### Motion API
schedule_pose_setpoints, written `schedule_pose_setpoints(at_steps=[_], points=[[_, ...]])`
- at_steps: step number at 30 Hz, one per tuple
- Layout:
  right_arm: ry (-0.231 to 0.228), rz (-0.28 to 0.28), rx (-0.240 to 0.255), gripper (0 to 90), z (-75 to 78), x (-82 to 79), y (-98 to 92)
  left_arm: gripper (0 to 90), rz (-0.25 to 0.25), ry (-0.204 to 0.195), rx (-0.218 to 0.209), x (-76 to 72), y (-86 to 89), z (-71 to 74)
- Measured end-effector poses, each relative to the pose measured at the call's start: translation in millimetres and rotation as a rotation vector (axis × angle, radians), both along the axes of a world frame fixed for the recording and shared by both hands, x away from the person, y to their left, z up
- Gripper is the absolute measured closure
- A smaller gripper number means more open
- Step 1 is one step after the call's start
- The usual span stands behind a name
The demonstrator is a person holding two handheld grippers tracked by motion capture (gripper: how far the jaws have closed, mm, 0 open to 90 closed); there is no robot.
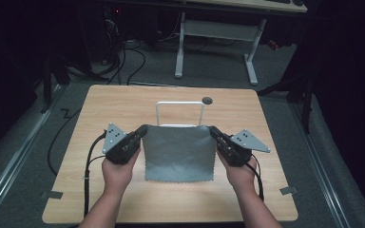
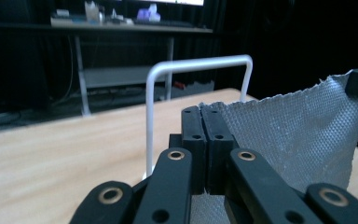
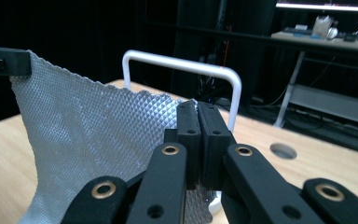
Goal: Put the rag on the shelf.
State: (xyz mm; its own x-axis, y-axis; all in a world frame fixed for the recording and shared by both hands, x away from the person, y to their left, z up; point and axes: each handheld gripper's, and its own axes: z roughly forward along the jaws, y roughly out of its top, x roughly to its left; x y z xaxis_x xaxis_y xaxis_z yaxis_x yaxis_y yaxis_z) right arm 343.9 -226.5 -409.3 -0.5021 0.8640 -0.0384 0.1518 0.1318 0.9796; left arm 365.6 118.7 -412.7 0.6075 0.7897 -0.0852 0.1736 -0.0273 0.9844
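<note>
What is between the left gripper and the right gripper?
The grey cloth spans between the left gripper and the right gripper, each shut on an upper corner, as the high view shows.

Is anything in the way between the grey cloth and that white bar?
Nothing visible. The grey cloth hangs between the left gripper and the right gripper, each shut on an upper corner. The white bar stands just behind it, with only bare table around.
</note>
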Motion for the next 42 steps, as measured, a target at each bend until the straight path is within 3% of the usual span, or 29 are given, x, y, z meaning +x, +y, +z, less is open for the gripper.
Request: schedule_pose_setpoints(at_steps=[9, 13, 20, 24, 27, 28, 35, 42], points=[[-0.061, -0.005, 0.025, 88.9, 31.6, 8.5, 1.2, 90.0, 0.007, -0.103, -0.006, 7.5, 0.0, 39.4], [-0.082, -0.005, 0.029, 88.9, 42.6, 12.6, 0.7, 90.0, 0.016, -0.126, 0.004, 11.8, -0.2, 49.3], [-0.079, -0.008, 0.031, 89.0, 47.9, 25.0, 2.1, 90.0, 0.024, -0.119, 0.023, 29.7, -0.8, 51.2], [-0.056, -0.002, 0.072, 89.0, 50.8, 36.5, 1.4, 90.0, 0.026, -0.090, 0.017, 43.7, 0.0, 51.6], [-0.055, -0.007, 0.064, 89.0, 52.3, 41.2, 2.6, 90.0, 0.031, -0.099, 0.021, 50.9, -0.3, 54.3], [-0.056, -0.016, 0.059, 89.0, 55.7, 50.8, 4.5, 90.0, 0.032, -0.105, 0.019, 56.2, 0.1, 56.8], [-0.066, -0.027, 0.039, 89.0, 63.5, 74.3, 8.2, 90.0, 0.051, -0.117, 0.038, 76.6, 0.1, 63.0], [-0.080, -0.039, 0.047, 89.0, 69.5, 95.2, 9.2, 90.0, 0.068, -0.135, 0.046, 95.8, -2.6, 69.4]])
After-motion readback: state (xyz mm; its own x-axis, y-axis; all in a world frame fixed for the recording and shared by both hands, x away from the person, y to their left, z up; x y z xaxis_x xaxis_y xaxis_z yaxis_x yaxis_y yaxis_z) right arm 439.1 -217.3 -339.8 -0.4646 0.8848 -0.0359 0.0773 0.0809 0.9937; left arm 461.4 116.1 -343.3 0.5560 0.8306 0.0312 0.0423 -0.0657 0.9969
